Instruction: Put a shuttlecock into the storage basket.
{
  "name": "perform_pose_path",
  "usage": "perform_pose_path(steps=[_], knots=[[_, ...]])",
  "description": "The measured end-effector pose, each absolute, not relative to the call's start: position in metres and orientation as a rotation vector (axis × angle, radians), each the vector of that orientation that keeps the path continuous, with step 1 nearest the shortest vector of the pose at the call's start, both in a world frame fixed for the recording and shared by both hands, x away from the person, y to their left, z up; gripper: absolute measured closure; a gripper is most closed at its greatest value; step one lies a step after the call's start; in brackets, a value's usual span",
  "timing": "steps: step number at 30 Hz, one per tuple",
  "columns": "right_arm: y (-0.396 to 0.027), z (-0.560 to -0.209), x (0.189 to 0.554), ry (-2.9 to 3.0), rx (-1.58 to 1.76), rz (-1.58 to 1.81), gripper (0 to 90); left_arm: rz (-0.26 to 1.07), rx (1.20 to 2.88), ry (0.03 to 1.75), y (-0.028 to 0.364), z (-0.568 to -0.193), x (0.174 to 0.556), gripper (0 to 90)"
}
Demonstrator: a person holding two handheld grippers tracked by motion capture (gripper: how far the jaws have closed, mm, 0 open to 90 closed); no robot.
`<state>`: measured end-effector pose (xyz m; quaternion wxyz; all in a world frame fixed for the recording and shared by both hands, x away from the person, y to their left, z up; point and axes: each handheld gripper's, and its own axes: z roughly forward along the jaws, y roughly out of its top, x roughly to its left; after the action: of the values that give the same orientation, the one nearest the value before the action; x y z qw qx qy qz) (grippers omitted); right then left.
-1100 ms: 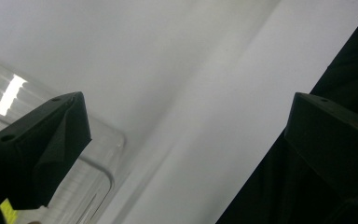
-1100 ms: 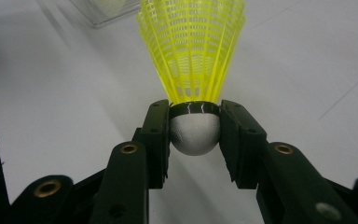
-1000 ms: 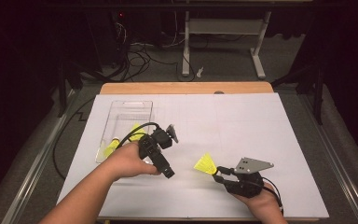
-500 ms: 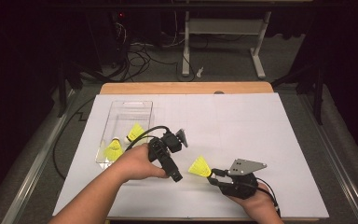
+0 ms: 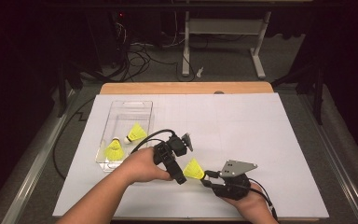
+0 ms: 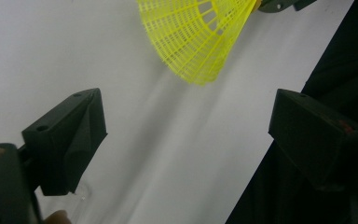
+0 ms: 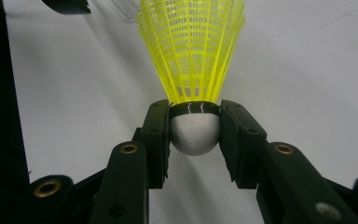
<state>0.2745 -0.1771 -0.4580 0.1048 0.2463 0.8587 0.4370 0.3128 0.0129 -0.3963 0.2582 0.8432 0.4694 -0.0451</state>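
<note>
- High view: left gripper (image 5: 186,164) has travelled from the clear tray (image 5: 121,108) at near left toward the yellow shuttlecock (image 5: 194,169) held near the middle of the bench (image 5: 261,121); a second ago it hung close beside the tray.
- Left gripper view: its jaws stand apart with nothing between them and have just been closing a little; the shuttlecock's mesh skirt (image 6: 198,35) lies just ahead of them, untouched.
- Right gripper view: right gripper (image 7: 195,135) is clamped on the shuttlecock's white cork head (image 7: 195,133), skirt pointing away from the hand.
- Judged meaning: a hand-over is being set up, the left gripper about to take the skirt so that the shuttlecock can go to the tray.
- Surroundings: two more yellow shuttlecocks (image 5: 114,148) (image 5: 136,133) already lie in the tray, apart from each other.
- Obstacles: the left gripper's black cable (image 5: 144,139) loops between tray and hand and could drag over the tray's near rim; otherwise the white sheet between hands and tray is free.
</note>
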Motion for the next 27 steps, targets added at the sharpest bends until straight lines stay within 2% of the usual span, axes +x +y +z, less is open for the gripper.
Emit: perform_pose_path(steps=[7,16,27], knots=[[-0.1731,-0.4574,0.2736,2.539,0.720,1.307,65.8,-0.164,2.279,1.240,0.0105,-0.3999,0.3111,25.0],[-0.1715,-0.4589,0.2739,2.549,0.722,1.311,65.7,-0.188,2.264,1.179,0.0112,-0.4040,0.3089,46.8],[-0.1699,-0.4604,0.2745,2.559,0.718,1.302,65.7,-0.206,2.236,1.138,0.0144,-0.4023,0.3091,66.0]])
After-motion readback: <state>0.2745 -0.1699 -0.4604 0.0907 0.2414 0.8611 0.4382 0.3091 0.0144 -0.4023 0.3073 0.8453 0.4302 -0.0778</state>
